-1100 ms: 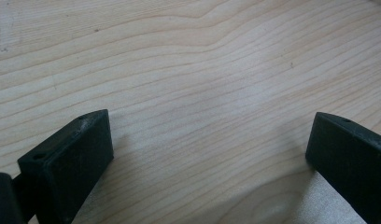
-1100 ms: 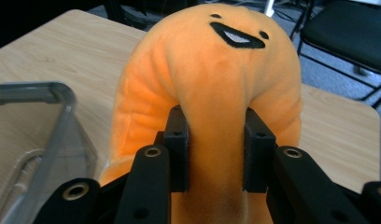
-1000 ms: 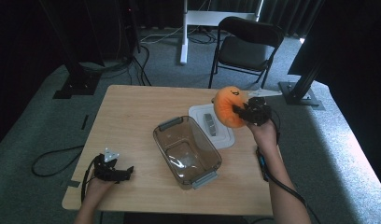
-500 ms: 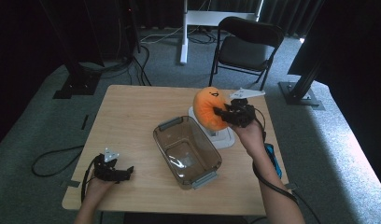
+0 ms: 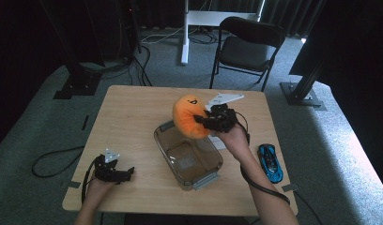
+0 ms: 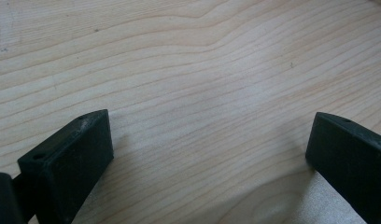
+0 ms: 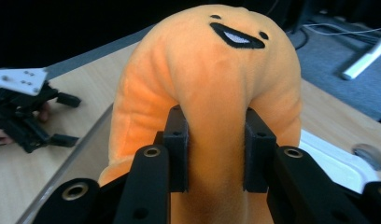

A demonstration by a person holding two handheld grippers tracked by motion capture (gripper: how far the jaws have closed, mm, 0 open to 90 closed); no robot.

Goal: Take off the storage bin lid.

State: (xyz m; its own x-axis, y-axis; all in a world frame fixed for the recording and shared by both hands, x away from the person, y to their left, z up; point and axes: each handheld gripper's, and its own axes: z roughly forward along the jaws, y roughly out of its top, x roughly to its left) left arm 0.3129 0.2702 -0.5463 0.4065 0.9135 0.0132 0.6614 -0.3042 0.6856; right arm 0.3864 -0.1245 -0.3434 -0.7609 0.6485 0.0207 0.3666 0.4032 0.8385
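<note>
Under both grippers spreads the table (image 5: pixel 133 112), pale wood, and on it, just below and toward the person from the right gripper (image 5: pixel 204 122), sits the clear bin (image 5: pixel 167 136), its long side running away to that gripper's lower right in the high view. Beside the bin's far end and partly under the right hand lies a white lid (image 5: pixel 221 142), with a small grey piece on it that shows in the right gripper view to the right of the jaws. Between those jaws is the plush (image 5: pixel 188 116), orange with a stitched smiling face near its top; it hangs clear of the table, over the bin's far end, and bulges out past the pads on both sides. The right gripper's jaws are drawn in tight on a fold of the plush (image 7: pixel 212 84), the two black pads pressing into the fabric and pinching it narrow. Well off to that gripper's right, near the table's edge, lies a blue toy car (image 5: pixel 270 161). Far from the plush, at the near left corner of the table, the left gripper (image 5: pixel 128 171) rests low on the wood in the person's hand; its jaws stand wide apart with bare table (image 6: pixel 202 93) between them and nothing held.
</note>
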